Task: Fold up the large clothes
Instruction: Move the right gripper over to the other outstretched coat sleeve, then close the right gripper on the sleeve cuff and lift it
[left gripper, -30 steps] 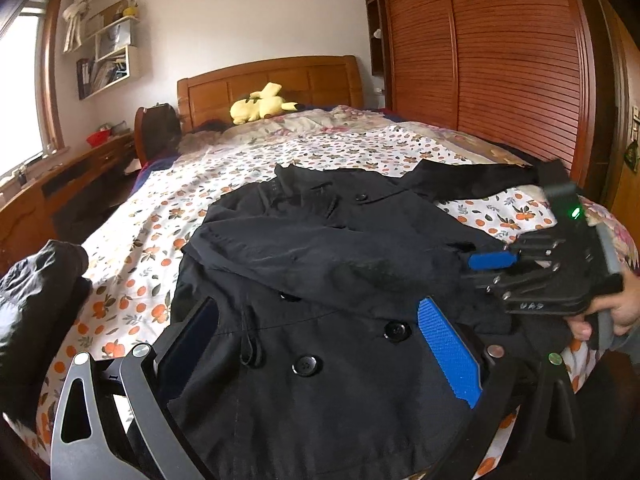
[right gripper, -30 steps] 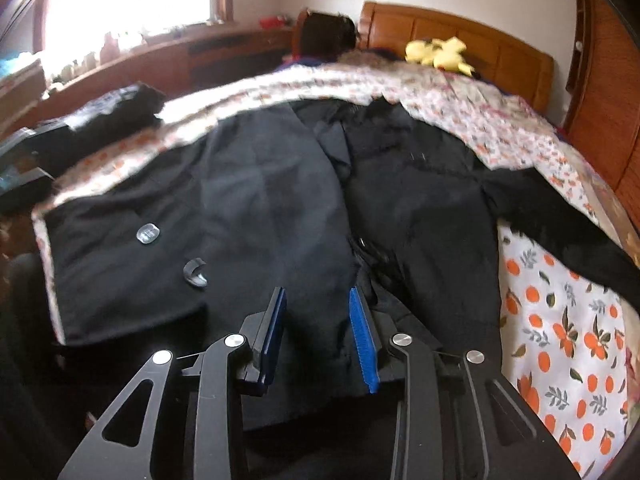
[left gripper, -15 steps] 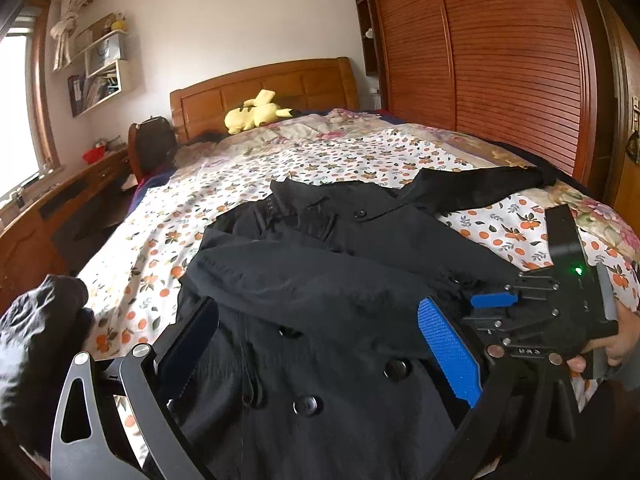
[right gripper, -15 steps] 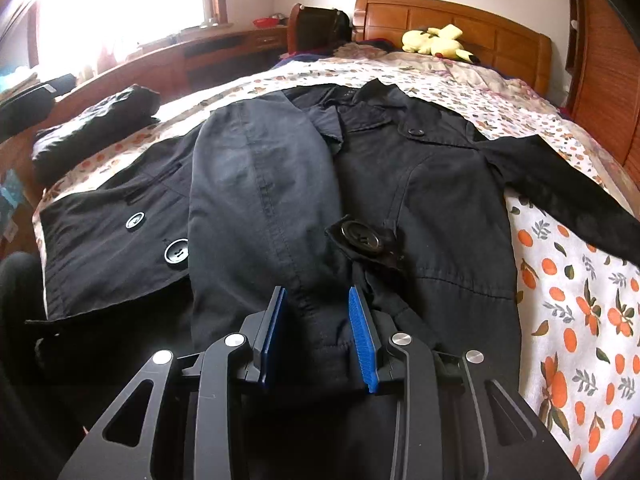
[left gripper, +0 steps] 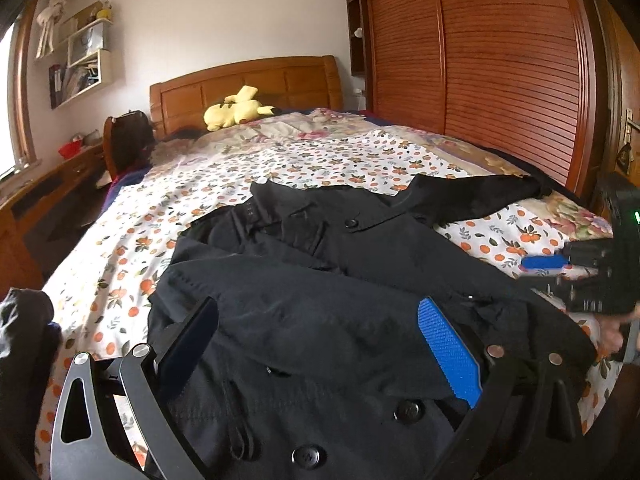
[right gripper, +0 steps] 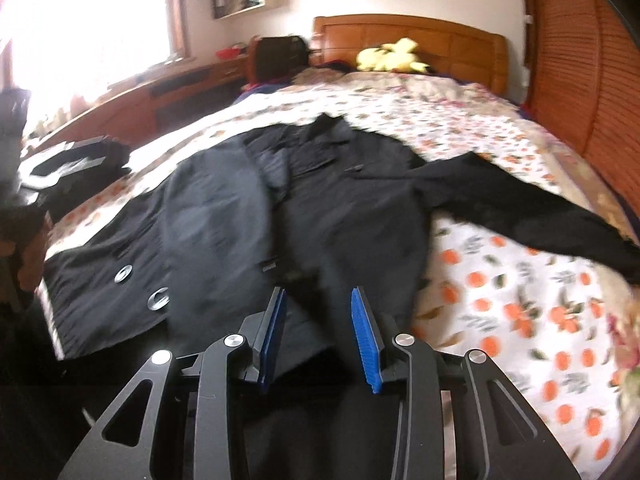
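Right wrist view: right gripper [right gripper: 320,336] partly open, holding nothing, let go of sleeve and pulled back off black coat [right gripper: 340,208]. Left gripper [left gripper: 320,356] wide open, empty, over coat buttons. One sleeve folded across coat on bed [left gripper: 280,160]; far sleeve [right gripper: 532,204] spread out, likely next.

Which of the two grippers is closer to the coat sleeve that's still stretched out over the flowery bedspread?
Right. The right gripper hangs beside the outstretched sleeve, just below it in the left view. The left gripper is over the coat's buttoned front, farther away.
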A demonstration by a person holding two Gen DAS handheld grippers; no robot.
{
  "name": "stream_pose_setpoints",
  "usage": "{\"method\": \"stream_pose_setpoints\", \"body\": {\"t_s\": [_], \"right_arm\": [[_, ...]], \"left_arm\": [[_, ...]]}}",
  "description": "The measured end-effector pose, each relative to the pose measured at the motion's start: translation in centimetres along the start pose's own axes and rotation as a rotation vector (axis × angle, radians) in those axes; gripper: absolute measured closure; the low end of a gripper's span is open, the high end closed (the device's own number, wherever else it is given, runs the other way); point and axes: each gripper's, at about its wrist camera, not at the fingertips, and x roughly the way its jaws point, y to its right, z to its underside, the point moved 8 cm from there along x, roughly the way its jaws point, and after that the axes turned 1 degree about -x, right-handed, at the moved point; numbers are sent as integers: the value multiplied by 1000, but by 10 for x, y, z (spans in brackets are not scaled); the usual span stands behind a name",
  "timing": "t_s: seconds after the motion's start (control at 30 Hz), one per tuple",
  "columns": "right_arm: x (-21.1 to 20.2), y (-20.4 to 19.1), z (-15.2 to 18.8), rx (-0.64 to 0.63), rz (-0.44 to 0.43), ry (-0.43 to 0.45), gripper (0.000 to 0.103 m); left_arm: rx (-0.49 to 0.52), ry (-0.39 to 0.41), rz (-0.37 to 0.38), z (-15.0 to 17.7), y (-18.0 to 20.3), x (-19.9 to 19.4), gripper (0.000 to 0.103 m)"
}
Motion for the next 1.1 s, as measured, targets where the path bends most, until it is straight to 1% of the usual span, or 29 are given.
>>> {"method": "stream_pose_setpoints", "body": {"t_s": [0.13, 0.2, 0.3, 0.33, 0.37, 0.53, 0.67, 0.8, 0.93, 1.1], "right_arm": [[5, 37, -16, 52, 54, 0, 70], [9, 57, -22, 85, 84, -1, 65], [19, 87, -30, 139, 124, -5, 46], [24, 98, -33, 155, 147, -9, 32], [29, 107, -35, 169, 160, -16, 31], [52, 150, -42, 246, 198, -51, 31], [71, 178, -48, 303, 225, -72, 31], [87, 199, -49, 361, 237, -97, 31], [100, 218, -44, 433, 243, -121, 31], [107, 242, -32, 498, 287, -155, 31]], "left_arm": [[-13, -5, 18, 3, 1, 9, 2], [-15, -13, 33, 7, 3, 13, 2], [-13, -15, 42, 12, 7, 16, 2], [-15, -17, 47, 13, 7, 17, 2], [-19, -18, 52, 16, 8, 18, 2], [-29, -31, 70, 25, 10, 24, 2], [-24, -24, 65, 28, 13, 26, 2], [-28, -32, 82, 32, 17, 29, 2], [-17, -34, 82, 34, 22, 31, 2], [-5, -49, 94, 38, 27, 36, 2]]}}
